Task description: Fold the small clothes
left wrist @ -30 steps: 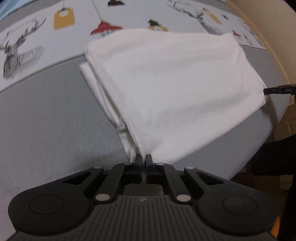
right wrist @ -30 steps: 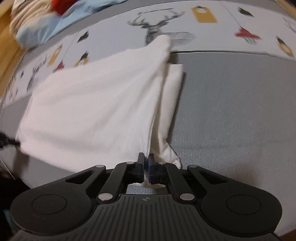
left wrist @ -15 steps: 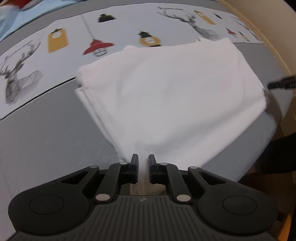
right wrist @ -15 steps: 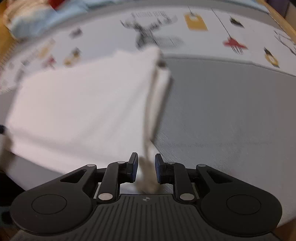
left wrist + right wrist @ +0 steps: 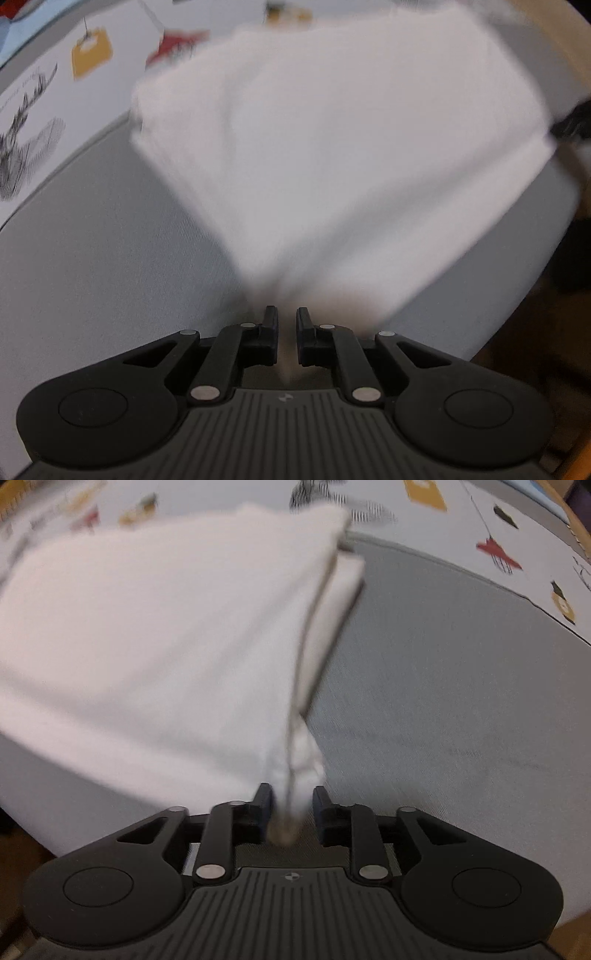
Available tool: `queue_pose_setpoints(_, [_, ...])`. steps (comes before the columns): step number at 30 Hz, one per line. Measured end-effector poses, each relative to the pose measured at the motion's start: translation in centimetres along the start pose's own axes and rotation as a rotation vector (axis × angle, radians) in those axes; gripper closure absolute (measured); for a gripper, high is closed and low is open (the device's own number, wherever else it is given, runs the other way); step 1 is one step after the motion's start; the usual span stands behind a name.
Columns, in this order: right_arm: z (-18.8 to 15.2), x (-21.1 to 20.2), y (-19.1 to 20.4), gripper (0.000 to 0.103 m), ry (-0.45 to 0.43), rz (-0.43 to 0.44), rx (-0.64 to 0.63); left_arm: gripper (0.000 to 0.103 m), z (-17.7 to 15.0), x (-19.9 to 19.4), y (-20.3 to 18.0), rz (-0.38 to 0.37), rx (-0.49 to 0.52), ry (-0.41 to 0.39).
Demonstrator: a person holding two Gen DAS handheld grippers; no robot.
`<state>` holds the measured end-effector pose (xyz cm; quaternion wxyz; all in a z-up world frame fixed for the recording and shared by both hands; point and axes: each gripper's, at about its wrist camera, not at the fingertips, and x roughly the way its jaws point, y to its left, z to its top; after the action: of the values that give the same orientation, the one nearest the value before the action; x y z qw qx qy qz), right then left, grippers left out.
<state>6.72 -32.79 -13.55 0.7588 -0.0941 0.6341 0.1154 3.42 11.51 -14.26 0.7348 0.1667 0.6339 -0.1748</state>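
Left gripper [image 5: 283, 317]: jaws parted by a narrow gap, nothing clamped between them. A blurred corner of the white garment [image 5: 332, 155] lies just ahead of the fingertips [image 5: 270, 320], and pale cloth shows in the gap below them; whether it touches the pads cannot be told because of blur.

Right gripper [image 5: 291, 799]: jaws stand wider apart than the left pair. A bunched corner of the white garment [image 5: 155, 646] hangs down between them, apart from both pads as far as can be seen; the grip is not closed on it.

Garment: folded, white, lying on the grey bed cover [image 5: 103, 236]. In the left wrist view it spreads as a broad fan from the gripper toward the far side, its near right edge running along the edge of the bed. In the right wrist view a folded edge runs straight away from the gripper, with a second narrower layer [image 5: 340, 590] showing beside it on the right. Both views are motion-blurred over the cloth.

Surroundings: the grey bed cover [image 5: 443, 672] adjoins a white patterned sheet [image 5: 44, 96] along the far side, printed with deer heads, yellow tags and red shapes. A dark object [image 5: 572, 122] shows at the garment's far right corner in the left wrist view; too blurred to identify.
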Motion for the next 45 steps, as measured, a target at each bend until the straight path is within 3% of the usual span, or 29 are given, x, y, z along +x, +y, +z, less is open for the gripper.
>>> queue_pose_setpoints(2, [0.1, -0.8, 0.1, 0.073, -0.028, -0.011, 0.014, 0.086, -0.6, -0.4, -0.1, 0.017, 0.032, -0.010])
queue_pose_setpoints(5, [0.4, -3.5, 0.7, 0.068, -0.151, -0.060, 0.040, 0.086, -1.1, -3.2, 0.9, 0.014, -0.029, -0.123])
queue_pose_setpoints(9, [0.6, -7.1, 2.9, 0.063, -0.359, -0.154, 0.049, 0.083, -2.1, -7.9, 2.9, 0.060, -0.167, -0.309])
queue_pose_setpoints(13, [1.9, -9.8, 5.6, 0.064, -0.539, -0.112, 0.106, 0.082, -3.2, -13.7, 4.8, 0.134, -0.362, -0.462])
queue_pose_setpoints(18, [1.1, -11.1, 13.4, 0.091, -0.672, -0.013, 0.057, 0.081, -6.6, -18.3, 4.5, 0.139, -0.501, -0.629])
queue_pose_setpoints(20, [0.9, -10.4, 17.1, 0.092, -0.685, 0.027, 0.010, 0.081, -7.5, -18.7, 4.2, 0.149, -0.552, -0.635])
queue_pose_setpoints(24, [0.7, -8.4, 24.0, 0.092, -0.669, 0.091, -0.128, 0.080, -8.3, -20.1, 3.3, 0.237, -0.536, -0.690])
queue_pose_setpoints(31, [0.5, -5.1, 33.6, 0.091, -0.603, 0.155, -0.394, 0.080, -8.8, -18.2, 5.8, 0.224, -0.572, -0.632])
queue_pose_setpoints(33, [0.3, -4.3, 35.8, 0.084, -0.593, 0.170, -0.478, 0.080, -8.9, -18.1, 6.1, 0.221, -0.578, -0.628])
queue_pose_setpoints(39, [-1.1, -2.2, 40.2, 0.054, -0.512, 0.172, -0.678, 0.078, -9.8, -17.5, 7.1, 0.203, -0.608, -0.615])
queue_pose_setpoints(45, [-1.7, -0.3, 41.7, 0.057, -0.499, 0.089, -0.782, 0.077, -9.3, -17.3, 7.3, 0.176, -0.620, -0.604])
